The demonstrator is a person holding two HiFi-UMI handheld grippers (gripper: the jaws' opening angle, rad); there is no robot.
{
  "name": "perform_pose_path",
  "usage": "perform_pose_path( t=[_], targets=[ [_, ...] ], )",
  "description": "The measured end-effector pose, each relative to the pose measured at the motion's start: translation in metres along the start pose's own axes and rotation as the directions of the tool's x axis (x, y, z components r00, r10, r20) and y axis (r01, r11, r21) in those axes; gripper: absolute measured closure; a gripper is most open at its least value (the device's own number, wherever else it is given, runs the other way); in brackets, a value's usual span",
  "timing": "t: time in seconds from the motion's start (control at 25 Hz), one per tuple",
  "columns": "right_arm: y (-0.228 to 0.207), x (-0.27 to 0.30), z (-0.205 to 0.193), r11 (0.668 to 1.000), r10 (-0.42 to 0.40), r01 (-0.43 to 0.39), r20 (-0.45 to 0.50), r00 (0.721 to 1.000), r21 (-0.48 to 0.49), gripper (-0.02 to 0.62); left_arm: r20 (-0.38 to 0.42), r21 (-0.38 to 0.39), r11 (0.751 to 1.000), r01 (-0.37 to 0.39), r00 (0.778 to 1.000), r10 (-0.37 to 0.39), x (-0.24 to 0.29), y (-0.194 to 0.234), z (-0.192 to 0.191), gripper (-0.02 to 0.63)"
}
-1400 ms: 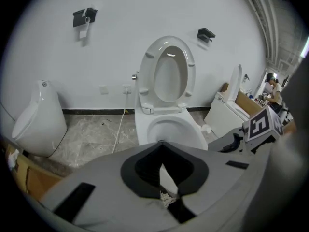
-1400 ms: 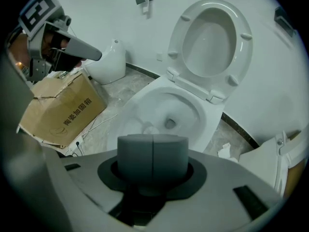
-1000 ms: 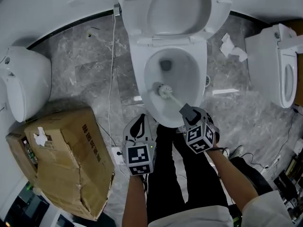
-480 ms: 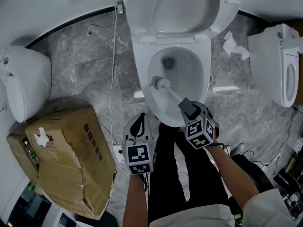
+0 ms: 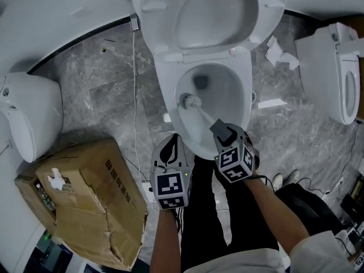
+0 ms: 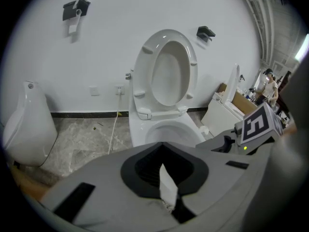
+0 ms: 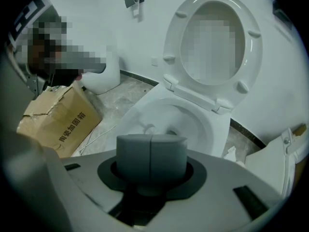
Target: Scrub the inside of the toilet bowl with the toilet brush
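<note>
Since a moment ago the white toilet brush (image 5: pixel 203 114) has slid up the bowl, closer to the dark drain hole (image 5: pixel 200 82). Its round head now rests on the left inside wall of the white toilet bowl (image 5: pixel 230 104). Its thin stick slants down to a grey handle. The right gripper (image 5: pixel 224 134) is clamped around that handle, with its jaws wide around it. The left gripper (image 5: pixel 170 148) hangs at the bowl's front edge with its jaws pressed together. A thin white bit shows at their seam, and I cannot tell what it is. The bristles are too small to see well. Another white toilet (image 5: pixel 333 67) is cut off at the right. The floor (image 5: pixel 102 90) is grey marble, with a dented brown cardboard box (image 5: pixel 85 203) near its left edge. The wall (image 6: pixel 111 42) is white.
</note>
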State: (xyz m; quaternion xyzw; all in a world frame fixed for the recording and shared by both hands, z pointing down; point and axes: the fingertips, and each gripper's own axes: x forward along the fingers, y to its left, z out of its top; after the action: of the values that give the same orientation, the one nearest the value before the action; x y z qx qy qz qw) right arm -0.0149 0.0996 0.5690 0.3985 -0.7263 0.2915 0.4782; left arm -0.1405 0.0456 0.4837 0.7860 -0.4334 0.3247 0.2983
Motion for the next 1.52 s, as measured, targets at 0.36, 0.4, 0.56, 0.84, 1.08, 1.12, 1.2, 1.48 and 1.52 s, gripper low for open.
perform_pose_path(
  t=[0.36,0.4,0.56,0.84,1.08,1.12,1.2,1.48,1.52],
  targets=[
    [-0.004,0.008,0.019,0.998,-0.014,0.013,0.016,1.000,0.067,0.419,-0.014,0.054,0.995,0.081,0.997,-0.081,0.019,-0.010,0.015,0.584],
    [-0.005,0.009,0.020,0.998,-0.013,0.012,0.015,1.000,0.069,0.419,-0.014,0.052,0.995,0.081,0.997,-0.081,0.021,-0.008,0.017,0.584],
    [-0.014,0.015,0.026,0.995,-0.018,0.016,0.023,1.000,0.102,0.419,-0.017,0.056,0.995,0.088,0.996,-0.087,0.027,-0.006,0.023,0.584],
    [-0.026,0.024,0.038,0.988,-0.049,0.043,0.036,0.998,0.151,0.420,-0.035,0.070,0.992,0.107,0.994,-0.105,0.035,0.000,0.024,0.584],
    [-0.038,0.030,0.039,0.968,-0.082,0.070,0.042,0.996,0.242,0.420,-0.059,0.072,0.991,0.111,0.993,-0.107,0.037,0.006,0.019,0.584],
    [-0.040,0.031,0.040,0.966,-0.085,0.072,0.042,0.995,0.247,0.420,-0.060,0.072,0.991,0.110,0.993,-0.106,0.037,0.008,0.018,0.584],
    [-0.043,0.033,0.040,0.960,-0.084,0.070,0.039,0.996,0.269,0.420,-0.071,0.066,0.992,0.107,0.992,-0.102,0.037,0.011,0.015,0.584],
    [-0.057,0.033,0.045,0.928,-0.089,0.069,0.036,0.995,0.367,0.420,-0.079,0.053,0.992,0.111,0.991,-0.107,0.040,0.015,0.018,0.584],
    [-0.060,0.033,0.045,0.922,-0.097,0.076,0.037,0.995,0.380,0.420,-0.080,0.054,0.992,0.115,0.991,-0.110,0.041,0.014,0.019,0.584]
  ],
)
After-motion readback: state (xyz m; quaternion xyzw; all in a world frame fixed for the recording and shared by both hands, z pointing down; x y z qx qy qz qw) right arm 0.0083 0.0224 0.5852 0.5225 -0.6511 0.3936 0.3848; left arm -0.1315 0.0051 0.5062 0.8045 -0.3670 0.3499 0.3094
